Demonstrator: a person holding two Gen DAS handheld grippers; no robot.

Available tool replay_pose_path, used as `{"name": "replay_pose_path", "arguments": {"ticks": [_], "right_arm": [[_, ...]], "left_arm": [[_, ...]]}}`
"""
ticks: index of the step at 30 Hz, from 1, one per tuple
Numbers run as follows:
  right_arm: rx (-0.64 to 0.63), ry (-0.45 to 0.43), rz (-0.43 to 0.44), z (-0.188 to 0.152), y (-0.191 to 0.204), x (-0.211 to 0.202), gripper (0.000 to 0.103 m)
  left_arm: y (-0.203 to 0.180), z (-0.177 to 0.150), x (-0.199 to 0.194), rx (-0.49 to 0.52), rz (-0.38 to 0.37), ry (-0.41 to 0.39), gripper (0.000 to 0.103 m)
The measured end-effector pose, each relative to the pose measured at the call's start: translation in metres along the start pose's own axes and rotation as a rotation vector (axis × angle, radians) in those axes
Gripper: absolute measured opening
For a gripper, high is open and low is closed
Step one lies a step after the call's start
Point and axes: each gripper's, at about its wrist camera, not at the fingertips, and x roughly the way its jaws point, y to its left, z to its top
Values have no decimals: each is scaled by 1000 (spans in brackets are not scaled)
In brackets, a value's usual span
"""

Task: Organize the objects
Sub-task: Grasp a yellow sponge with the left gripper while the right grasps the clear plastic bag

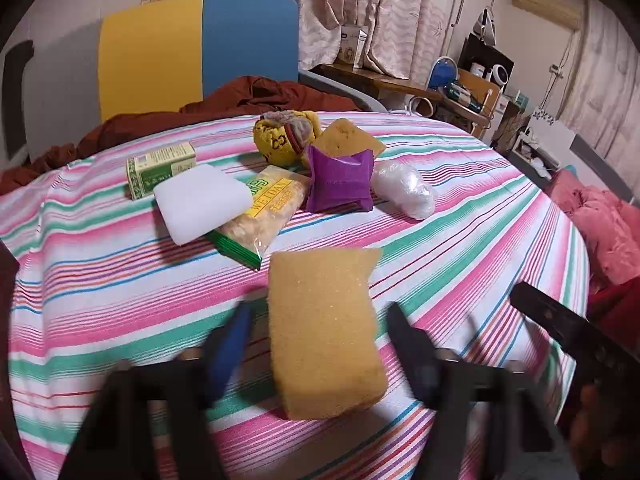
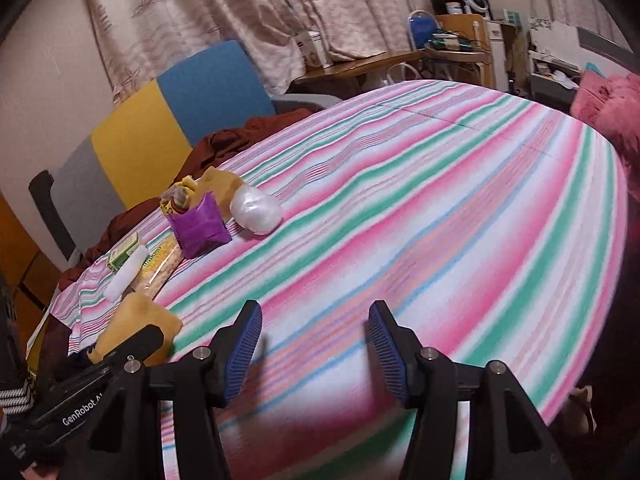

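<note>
The tan sponge block (image 1: 326, 332) is the thing in play, lying flat on the striped bedsheet (image 1: 460, 240), nearer the camera than the cluster of other items. It is framed between the two fingers of the left hand-held gripper (image 1: 320, 344), whose blue pad (image 1: 230, 348) is seen to one side and a dark, blurred finger to the other. A gap of sheet is visible on both sides of the sponge, so the jaws are spread around it and not yet pressed against it; no grip is made.

Beyond the sponge, the white foam pad (image 1: 200, 200), the snack packet (image 1: 260, 216), the green box (image 1: 160, 168), the purple pouch (image 1: 340, 184), the clear plastic bundle (image 1: 406, 188), the yellow bag (image 1: 280, 138) and a second sponge (image 1: 352, 136) are gathered in a loose group.

The right hand-held gripper (image 2: 316, 344) is held over bare sheet to the right of the sponge, jaws parted, nothing between them.

The step in hand is judged to be the pick of the sponge. A closing squeeze on its long sides is called for next, gentle enough that the soft block is not crushed out of the pads.
</note>
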Motion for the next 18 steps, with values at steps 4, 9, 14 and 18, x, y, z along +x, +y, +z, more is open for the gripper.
{"name": "replay_pose_path", "arguments": {"ticks": [4,9,14,18], "right_arm": [[-62,20,26,24,12,20,62],[-138,22,10,55,27,47,62],[-129,51,18,77,34,82,62],[-198,79,6,79,46,107,62]], "left_arm": [[9,-4,-5,-11,-16,-8,45],[36,-13,-23,-34,54,-38,45],[69,-25,-36,-117,57,-63,46],[64,-28,-31,-87,66,-38,50]]}}
